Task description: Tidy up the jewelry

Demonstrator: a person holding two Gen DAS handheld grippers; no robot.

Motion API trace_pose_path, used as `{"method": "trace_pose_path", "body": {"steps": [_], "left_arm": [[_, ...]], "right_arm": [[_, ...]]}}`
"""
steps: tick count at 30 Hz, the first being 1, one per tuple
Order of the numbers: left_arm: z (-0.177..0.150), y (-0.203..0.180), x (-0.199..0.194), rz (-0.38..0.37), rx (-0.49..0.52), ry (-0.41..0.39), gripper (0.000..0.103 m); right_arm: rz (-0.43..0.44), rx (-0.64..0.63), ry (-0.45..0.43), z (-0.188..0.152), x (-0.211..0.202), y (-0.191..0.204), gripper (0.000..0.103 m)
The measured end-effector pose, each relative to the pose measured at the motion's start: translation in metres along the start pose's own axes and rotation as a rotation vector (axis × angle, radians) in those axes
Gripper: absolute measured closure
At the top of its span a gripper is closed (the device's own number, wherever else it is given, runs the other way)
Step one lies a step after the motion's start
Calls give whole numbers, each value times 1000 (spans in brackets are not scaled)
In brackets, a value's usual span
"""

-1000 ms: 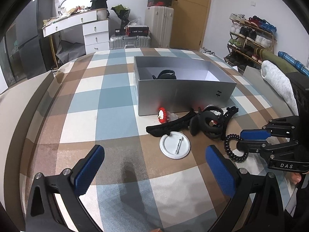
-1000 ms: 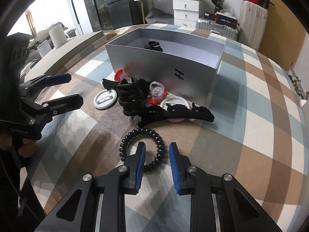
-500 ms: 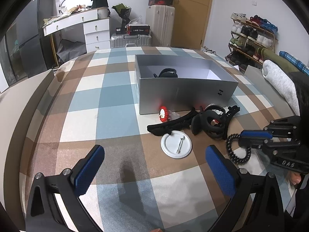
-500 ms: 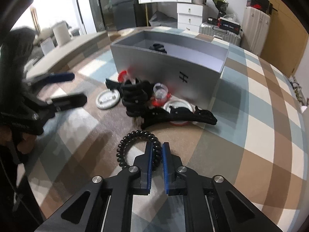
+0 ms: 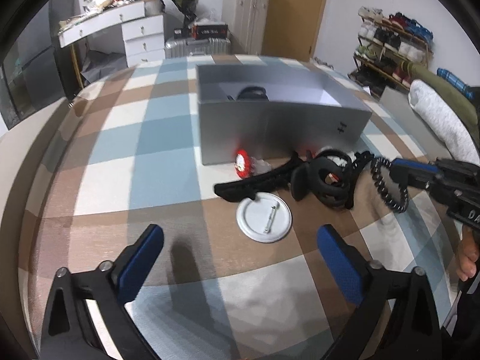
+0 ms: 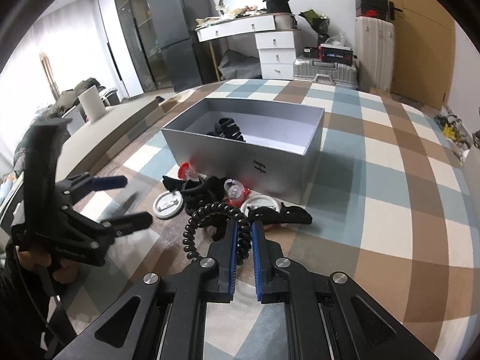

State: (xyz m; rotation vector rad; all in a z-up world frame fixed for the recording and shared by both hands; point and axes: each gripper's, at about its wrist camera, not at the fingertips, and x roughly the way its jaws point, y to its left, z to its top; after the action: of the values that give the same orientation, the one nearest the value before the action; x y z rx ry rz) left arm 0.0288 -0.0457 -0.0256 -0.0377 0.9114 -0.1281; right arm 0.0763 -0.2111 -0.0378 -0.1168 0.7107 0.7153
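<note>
Our right gripper (image 6: pixel 243 234) pinched the black coil hair tie (image 6: pixel 210 219); our left gripper (image 5: pixel 240 240) stood wide, closing on nothing.

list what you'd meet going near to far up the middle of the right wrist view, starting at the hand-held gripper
right hand-held gripper shut on the black spiral hair tie → pile of black hair clips on the checked cloth → silver box → black clip inside the box → white dresser

Both wrist views, seemingly close, look down on the grey box (image 5: pixel 279 126)
</note>
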Motion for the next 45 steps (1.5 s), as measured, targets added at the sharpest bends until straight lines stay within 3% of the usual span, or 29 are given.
{"method": "trace_pose_path", "body": {"steps": [10, 13, 14, 26, 45], "left_arm": [[6, -17, 7, 42, 93, 30, 39], [6, -18, 6, 30, 104, 29, 56], [6, -18, 5, 26, 108, 28, 66], [2, -24, -7, -27, 136, -1, 66], [21, -15, -35, -68, 59, -204, 66]], "right_arm": [[16, 25, -24, 2, -8, -5, 94], [19, 29, -31, 2, -11, -7, 94], [21, 31, -33, 2, -12, -8, 94], [27, 49, -55, 3, -17, -11, 94], [33, 86, -136, 7, -24, -9, 94]]}}
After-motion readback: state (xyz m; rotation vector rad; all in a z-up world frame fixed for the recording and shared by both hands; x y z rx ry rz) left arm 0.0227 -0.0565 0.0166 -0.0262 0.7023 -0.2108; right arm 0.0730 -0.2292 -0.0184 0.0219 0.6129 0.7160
